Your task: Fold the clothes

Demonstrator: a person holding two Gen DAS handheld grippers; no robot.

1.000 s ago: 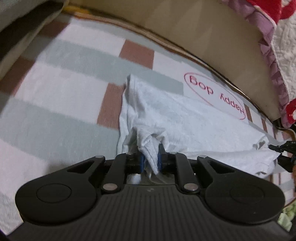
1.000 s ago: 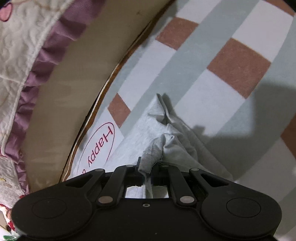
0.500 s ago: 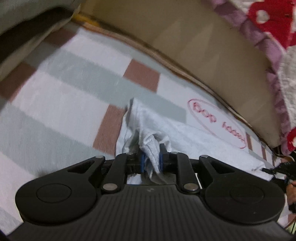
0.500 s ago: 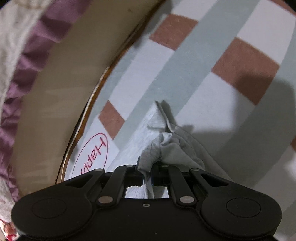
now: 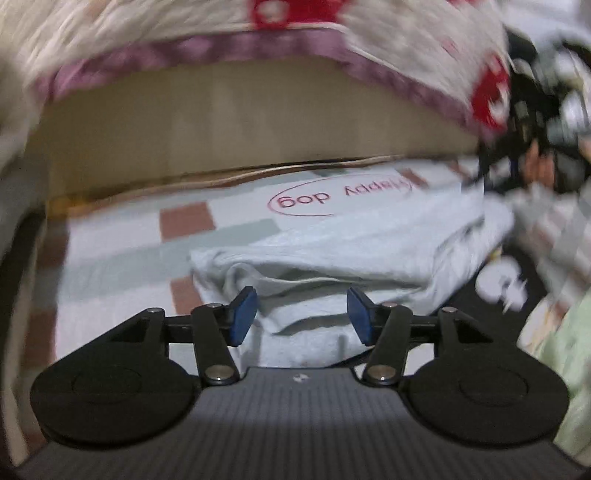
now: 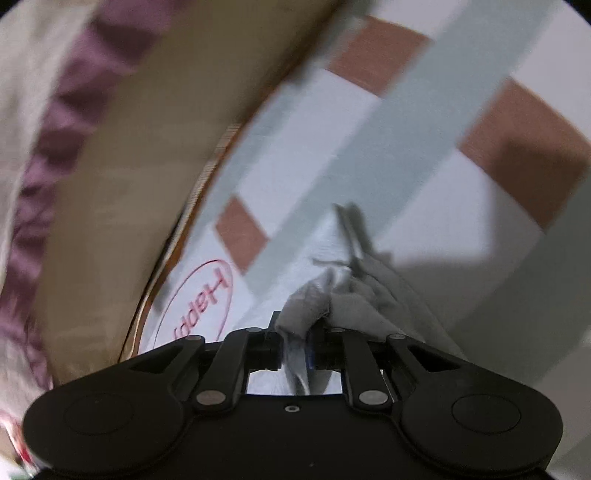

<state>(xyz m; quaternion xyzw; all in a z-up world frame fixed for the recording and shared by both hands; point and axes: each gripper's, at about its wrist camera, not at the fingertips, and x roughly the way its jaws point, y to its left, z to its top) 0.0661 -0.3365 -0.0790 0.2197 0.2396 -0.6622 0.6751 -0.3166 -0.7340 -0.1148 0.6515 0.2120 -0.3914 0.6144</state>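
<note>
The folded garment (image 5: pixel 332 254) lies on the checked sheet (image 5: pixel 122 254), just ahead of the left gripper (image 5: pixel 301 314), at twelve o'clock. The printed oval (image 5: pixel 340 194) sits on the sheet behind the garment — at about one o'clock. Behind that, the bed's side panel (image 5: pixel 240 125) runs across, with the quilt (image 5: pixel 184 33) hanging over it. In the right wrist view, the oval lies at ten o'clock of the right gripper (image 6: pixel 297 349).

Left tool (image 5: pixel 301 319) has just opened, releasing the garment (image 5: pixel 351 251).
</note>
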